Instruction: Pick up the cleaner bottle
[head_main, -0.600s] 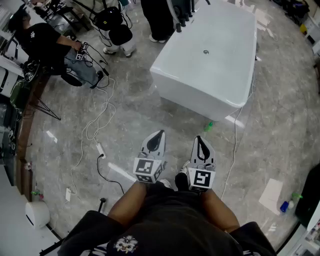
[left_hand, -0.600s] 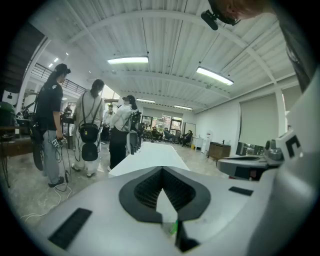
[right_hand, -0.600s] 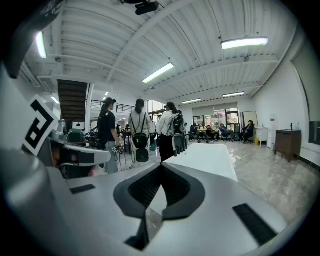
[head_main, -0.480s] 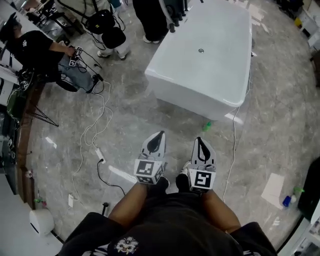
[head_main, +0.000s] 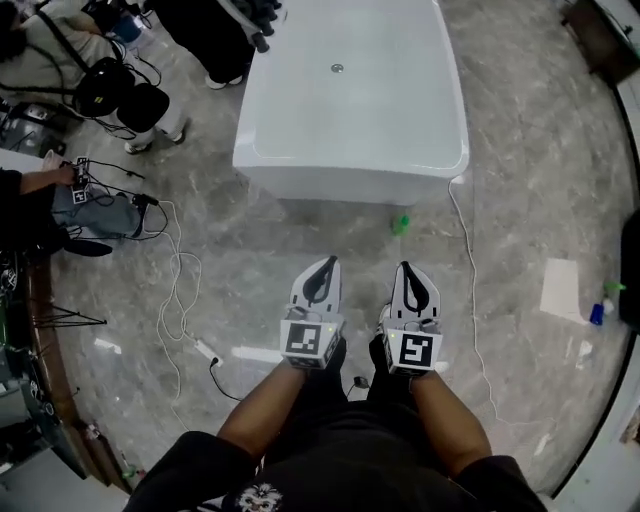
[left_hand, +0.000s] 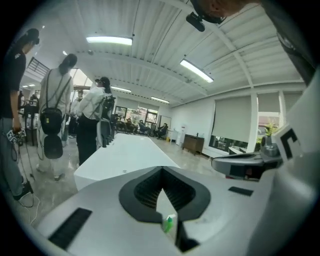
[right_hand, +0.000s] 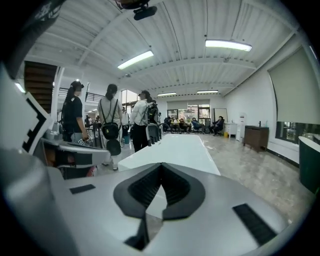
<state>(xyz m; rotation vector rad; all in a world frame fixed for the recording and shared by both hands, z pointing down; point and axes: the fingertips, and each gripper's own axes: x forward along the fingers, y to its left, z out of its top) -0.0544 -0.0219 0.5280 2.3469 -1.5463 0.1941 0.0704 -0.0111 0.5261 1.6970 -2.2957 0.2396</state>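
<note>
The person's bare left forearm (head_main: 268, 412) and right forearm (head_main: 447, 420) reach forward from dark sleeves at waist level, side by side and roughly parallel. Each holds its tool pointing ahead and tipped slightly toward the floor (head_main: 530, 180).

The left tongs (head_main: 322, 266) have their tips together and hold nothing. The right tongs (head_main: 408, 271) are pressed together in the same way and are also empty. The two sit just beside each other, apart, over the person's shoes.

Ahead of them, the cleaner bottle (head_main: 401, 225) stands on the grey marbled floor. It is small and green with a pale top. It lies almost straight out from the tip of the right tongs and a little to the right of the left tongs' line, well apart from both. In the left gripper view it shows as a small green shape through the slit behind the closed tips, far off on the floor.

The bottle stands just beside the near wall of a large white unit (head_main: 350, 130), close to its right corner, with a thin white cable (head_main: 467, 255) trailing past it.

Further right, a sheet of paper (head_main: 563, 290) lies on the floor. Beyond the unit's far left corner stand people (head_main: 210, 40).
</note>
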